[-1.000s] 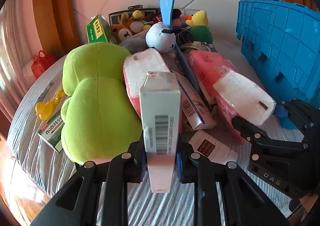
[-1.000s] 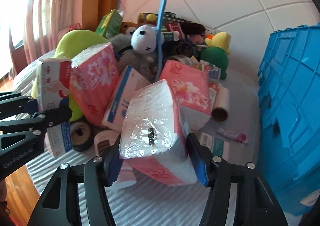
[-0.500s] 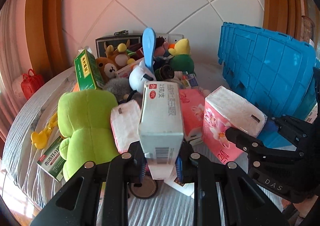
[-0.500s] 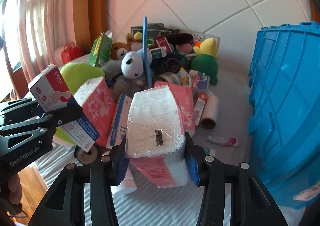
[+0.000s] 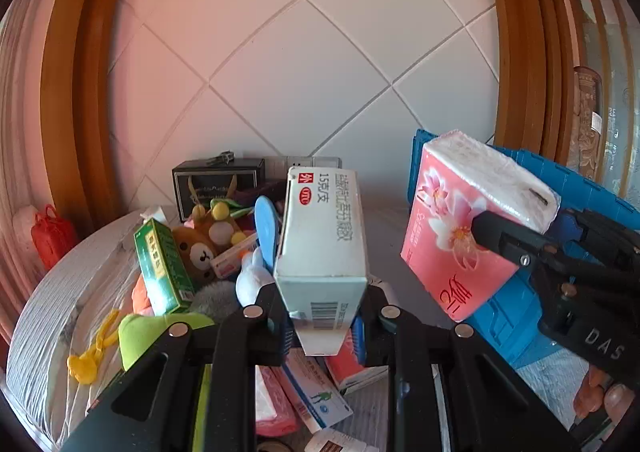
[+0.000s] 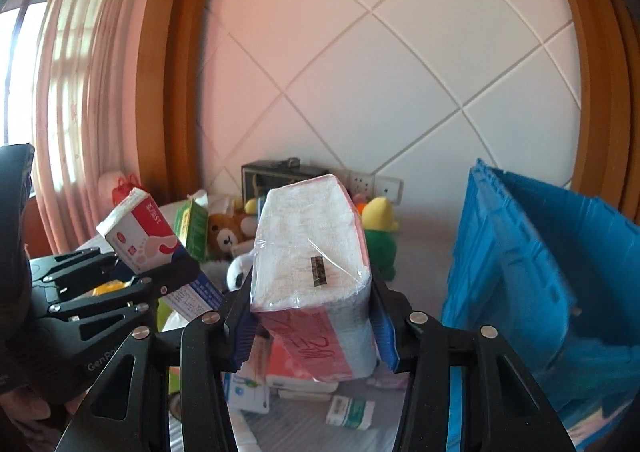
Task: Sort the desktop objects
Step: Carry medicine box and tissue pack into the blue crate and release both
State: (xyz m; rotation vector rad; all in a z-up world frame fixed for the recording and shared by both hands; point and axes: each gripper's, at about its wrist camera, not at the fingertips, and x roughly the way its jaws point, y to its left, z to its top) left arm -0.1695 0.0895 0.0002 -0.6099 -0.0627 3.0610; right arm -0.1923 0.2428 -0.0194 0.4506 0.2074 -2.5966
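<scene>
Crate (image 6: 532, 272) first: the big blue bin is standing open-topped at the right of the bed, and it is being treated here as the likely drop point, judged from the task alone. It is lying just beside the right gripper (image 6: 312, 316), which is the nearer of the two; the left gripper (image 5: 322, 316) is being held farther off, across the pile of toys and boxes.

Tissue pack (image 6: 312, 252) next: it is being gripped across its short width by the right jaws, its long axis running forward along the fingers and tilted a little upward. The wrap is being dented where the blue pads are pressing. Pink lotus flowers and red lettering are being shown on its side in the left view (image 5: 460, 236), though the wording is not being made out.

Medicine carton (image 5: 324, 240) last: it is being clamped at its barcode end by the left jaws, long axis also pointing forward and up. A red OTC oval and "15克/支" are being read on its top face. "DAS" is being seen on the right gripper's body, "GenRo…" on the left's.
</scene>
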